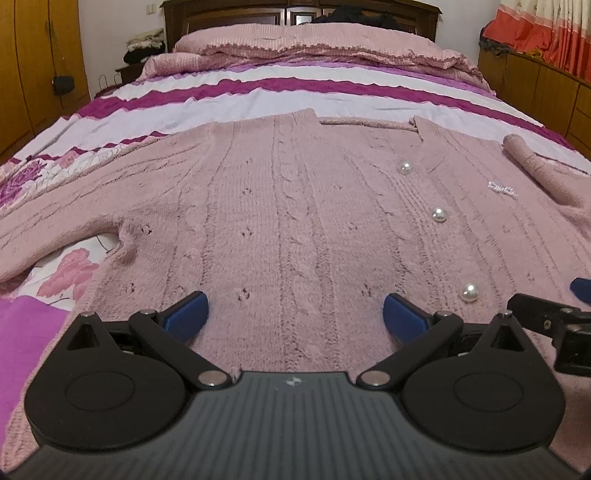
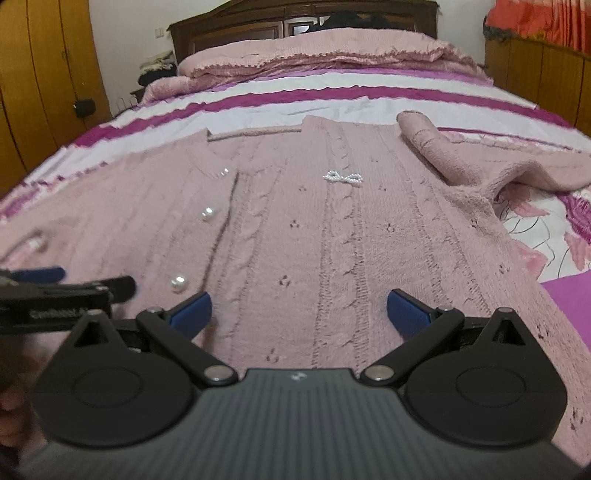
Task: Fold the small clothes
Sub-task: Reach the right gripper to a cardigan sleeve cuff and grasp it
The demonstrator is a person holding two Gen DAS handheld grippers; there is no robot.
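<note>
A pink cable-knit cardigan (image 1: 295,221) lies spread flat, front up, on a bed with a striped and floral bedspread (image 1: 258,92); its collar points toward 12 o'clock and its hem runs under both cameras at 6 o'clock. The left gripper (image 1: 295,314) sits low over the hem with its blue fingers (image 1: 186,314) spread wide, knit showing between them and nothing pinched. The right gripper (image 2: 299,310) is likewise spread wide over the hem, just beside the left one, whose tip shows at 9 o'clock in the right wrist view. Pearl buttons (image 1: 438,214) run up the placket at about 2 o'clock in the left view. A small beaded bow (image 2: 343,178) sits on the chest at 12 o'clock in the right view. One sleeve (image 2: 436,147) lies folded inward at 1 o'clock; the other sleeve (image 1: 55,206) stretches out toward 9 o'clock. A folded pink blanket (image 1: 314,44) lies by the wooden headboard (image 1: 295,11)
</note>
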